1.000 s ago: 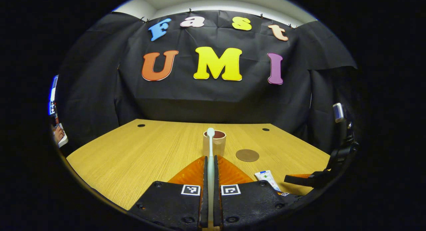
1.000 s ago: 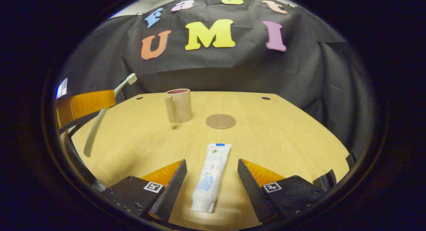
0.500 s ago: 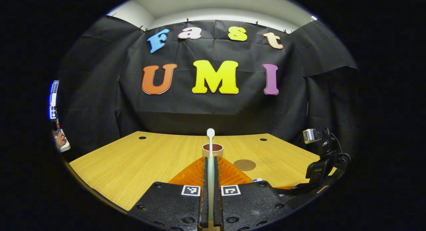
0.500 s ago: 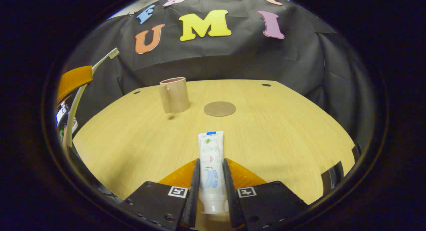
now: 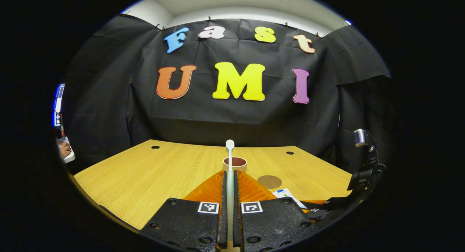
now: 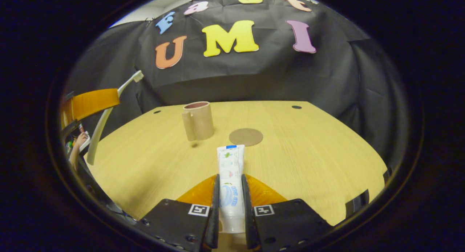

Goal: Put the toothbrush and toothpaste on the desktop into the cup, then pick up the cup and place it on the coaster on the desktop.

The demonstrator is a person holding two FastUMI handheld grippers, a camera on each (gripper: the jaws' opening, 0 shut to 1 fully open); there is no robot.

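Note:
My left gripper (image 5: 229, 174) is shut on a white toothbrush (image 5: 229, 146) that stands upright between the fingers, its head above the rim of the tan cup (image 5: 235, 164) farther ahead. My right gripper (image 6: 229, 177) is shut on the white toothpaste tube (image 6: 230, 165), whose flat end points toward the round brown coaster (image 6: 246, 136). The cup (image 6: 198, 120) stands upright left of the coaster, handle facing me. At the left edge of the right gripper view, the left gripper (image 6: 109, 97) holds the toothbrush (image 6: 98, 130) in the air. The right gripper (image 5: 316, 205) and the tube (image 5: 285, 193) sit low right beside the coaster (image 5: 269, 181).
The wooden table (image 6: 308, 146) has two small dark holes near its far edge (image 6: 296, 107). Black cloth closes the back and sides. A person's hand (image 6: 80, 138) shows beyond the table's left edge.
My right gripper went from open around the toothpaste to shut on it, then tilted up slightly. My left gripper kept the toothbrush, rising a little and then dipping.

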